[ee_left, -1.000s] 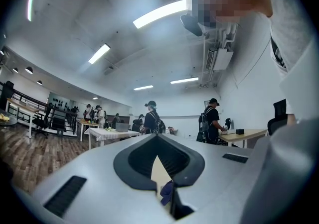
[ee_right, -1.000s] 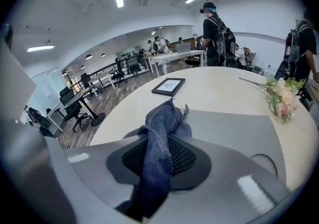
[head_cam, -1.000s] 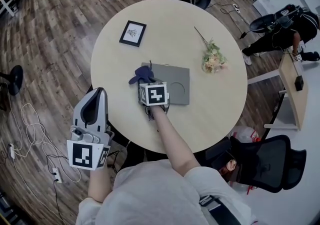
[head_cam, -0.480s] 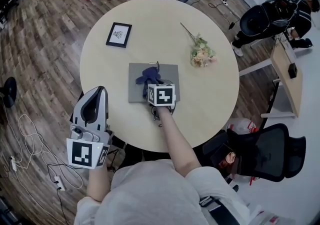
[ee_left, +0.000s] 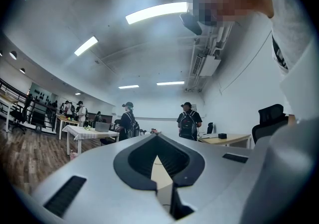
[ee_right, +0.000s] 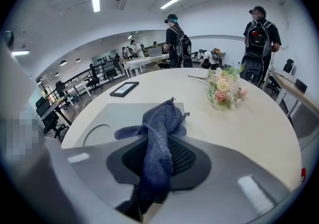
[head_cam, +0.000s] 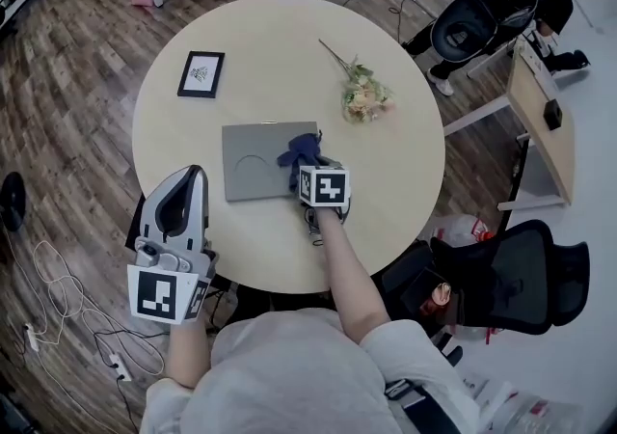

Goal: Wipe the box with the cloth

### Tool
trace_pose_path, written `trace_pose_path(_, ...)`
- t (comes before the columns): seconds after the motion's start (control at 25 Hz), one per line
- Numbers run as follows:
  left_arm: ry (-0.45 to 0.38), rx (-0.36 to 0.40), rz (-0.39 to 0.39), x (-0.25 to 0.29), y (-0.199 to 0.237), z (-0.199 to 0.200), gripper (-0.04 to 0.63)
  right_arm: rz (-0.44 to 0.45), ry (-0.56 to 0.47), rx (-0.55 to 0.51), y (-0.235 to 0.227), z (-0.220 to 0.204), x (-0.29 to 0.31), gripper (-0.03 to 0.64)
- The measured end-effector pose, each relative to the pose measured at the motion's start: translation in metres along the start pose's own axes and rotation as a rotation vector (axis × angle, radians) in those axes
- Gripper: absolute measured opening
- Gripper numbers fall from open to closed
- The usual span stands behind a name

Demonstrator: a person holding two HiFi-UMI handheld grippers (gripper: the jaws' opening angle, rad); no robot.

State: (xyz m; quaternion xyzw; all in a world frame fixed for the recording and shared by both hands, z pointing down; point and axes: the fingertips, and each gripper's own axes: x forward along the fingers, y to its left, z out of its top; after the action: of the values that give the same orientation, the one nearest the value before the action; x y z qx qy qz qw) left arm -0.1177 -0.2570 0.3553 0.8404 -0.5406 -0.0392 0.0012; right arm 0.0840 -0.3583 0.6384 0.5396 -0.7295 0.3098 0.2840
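A flat grey box (head_cam: pixel 253 160) lies near the middle of the round table (head_cam: pixel 386 210). A dark blue cloth (head_cam: pixel 302 149) rests on the box's right end, and my right gripper (head_cam: pixel 308 166) is shut on it from the near side. In the right gripper view the cloth (ee_right: pixel 158 126) hangs bunched between the jaws, with the box (ee_right: pixel 117 116) stretching away to the left. My left gripper (head_cam: pixel 184 176) is held off the table's near left edge, shut and holding nothing. The left gripper view looks across the room over that gripper (ee_left: pixel 156 137).
A black-framed picture (head_cam: pixel 201 74) lies at the table's far left and a small flower bouquet (head_cam: pixel 362 96) at the far right. A black office chair (head_cam: pixel 521 287) stands right of me. People (ee_right: pixel 175 44) stand beyond the table. Cables (head_cam: pixel 48 278) trail on the wooden floor.
My right gripper has dragged the cloth rightward across the box, from its left end to its right end. The left gripper has stayed where it was.
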Motion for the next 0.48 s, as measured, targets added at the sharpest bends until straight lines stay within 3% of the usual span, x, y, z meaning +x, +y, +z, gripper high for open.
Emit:
trace_pose_path(0.28, -0.005, 0.011, -0.025, 0.011, -0.017, 0.002, 0.008, 0.036, -0.033, 0.039, -0.014, -0.003, -0.008, 0.097)
trace_pose_path(0.48, -0.013, 0.01, -0.017, 0.01, -0.021, 0.005, 0.008, -0.014, -0.025, 0.013, -0.042, -0.014, -0.018, 0.097)
